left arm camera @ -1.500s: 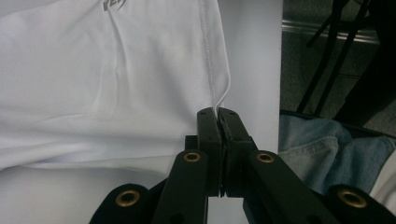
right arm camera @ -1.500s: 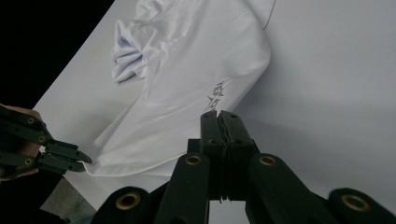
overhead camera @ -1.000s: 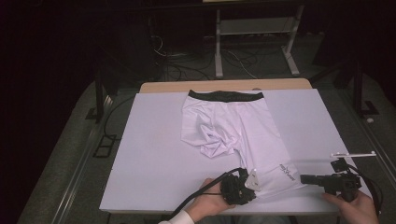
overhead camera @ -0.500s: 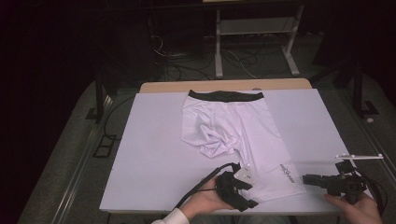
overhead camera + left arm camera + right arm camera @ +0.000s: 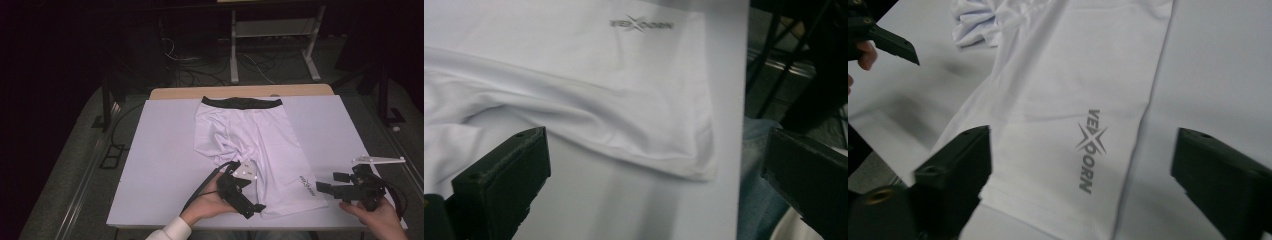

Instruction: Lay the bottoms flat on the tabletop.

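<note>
White shorts [image 5: 255,150] with a dark waistband [image 5: 241,103] are lying flat on the pale sheet [image 5: 160,150] covering the desk [image 5: 175,93], waistband toward the far edge and the logo leg reaching the near edge. In the high view, the left hand-held gripper [image 5: 246,201] is hanging just over the near hem, held in the left hand [image 5: 210,206]. The right hand-held gripper [image 5: 327,183] is sitting beside the logo leg's outer edge, in the right hand [image 5: 377,217]. Both are flanking that leg, probably because its hem has just been laid out and let go.

In the left gripper view, the jaws are standing wide apart, having just been opening, with nothing between the pads. The leg's hem corner [image 5: 704,167] is lying below them on the sheet, and the crotch fabric is bunching into soft folds [image 5: 499,100].

In the right gripper view, the jaws are likewise spread, having just been opening, and gripping nothing. The logo [image 5: 1089,150] is lying smooth beneath them, while the crumpled middle [image 5: 983,20] is waiting farther off, likely the next spot needing flattening.
</note>
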The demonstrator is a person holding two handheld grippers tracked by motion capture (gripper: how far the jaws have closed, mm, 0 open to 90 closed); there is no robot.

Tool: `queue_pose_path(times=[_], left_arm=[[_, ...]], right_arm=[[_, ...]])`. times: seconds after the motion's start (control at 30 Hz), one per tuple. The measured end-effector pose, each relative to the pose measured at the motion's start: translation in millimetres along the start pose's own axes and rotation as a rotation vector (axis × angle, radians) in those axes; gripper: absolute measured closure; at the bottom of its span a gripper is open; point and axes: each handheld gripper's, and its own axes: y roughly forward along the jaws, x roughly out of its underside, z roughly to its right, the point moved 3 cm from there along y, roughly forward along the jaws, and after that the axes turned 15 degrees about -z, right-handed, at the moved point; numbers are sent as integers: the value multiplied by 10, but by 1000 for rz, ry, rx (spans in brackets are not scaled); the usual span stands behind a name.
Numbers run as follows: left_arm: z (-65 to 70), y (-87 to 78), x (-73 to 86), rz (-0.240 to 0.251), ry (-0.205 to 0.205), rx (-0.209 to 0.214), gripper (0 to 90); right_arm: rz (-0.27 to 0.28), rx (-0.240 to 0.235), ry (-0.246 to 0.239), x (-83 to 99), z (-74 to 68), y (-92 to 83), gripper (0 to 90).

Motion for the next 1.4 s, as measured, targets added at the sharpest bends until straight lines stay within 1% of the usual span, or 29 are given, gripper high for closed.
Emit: queue_pose_path(times=[0.03, 0.1, 0.17, 0.27, 0.33, 0.37, 0.47, 0.63, 0.73, 0.8, 0.9, 0.93, 1.03, 1.17, 1.2, 1.33, 1.4], left_arm=[[-29, -40, 15, 7, -9, -10, 0], [-92, -128, 47, 17, -21, -32, 0], [-157, -223, 82, 23, -33, -57, 0], [-254, -367, 133, 40, -55, -85, 0], [-332, -477, 175, 61, -81, -105, 0], [-356, -513, 190, 64, -89, -114, 0], [-439, -641, 253, 79, -111, -140, 0], [-551, -788, 354, 89, -139, -171, 0], [-616, -839, 416, 94, -156, -181, 0], [-673, -858, 472, 101, -178, -190, 0], [-744, -834, 547, 100, -200, -190, 0], [-764, -813, 566, 92, -204, -189, 0], [-807, -702, 606, 82, -209, -181, 0], [-844, -521, 620, 49, -199, -155, 0], [-849, -467, 619, 35, -189, -147, 6], [-855, -329, 613, 7, -155, -149, 57], [-865, -270, 614, 5, -152, -144, 93]], right_arm=[[-3, 5, -8, -24, -18, 9, 0], [-3, -1, -33, -69, -51, 19, 0], [-9, -9, -40, -116, -73, 25, 0], [1, -33, -67, -217, -116, 14, 0], [12, -47, -83, -275, -147, 3, 0], [15, -52, -92, -317, -171, 1, 0], [14, -49, -113, -406, -229, 9, 0], [5, -52, -143, -546, -317, 42, 0], [2, -56, -153, -609, -347, 78, 0], [-1, -61, -158, -642, -364, 111, 0], [-9, -64, -171, -692, -402, 184, 0], [-14, -65, -177, -713, -421, 216, 0], [-19, -72, -187, -766, -472, 304, 0], [-27, -85, -199, -836, -545, 424, 0], [-29, -87, -205, -849, -557, 445, 0], [-34, -95, -222, -921, -613, 561, 1], [-36, -102, -226, -956, -634, 617, 13]])
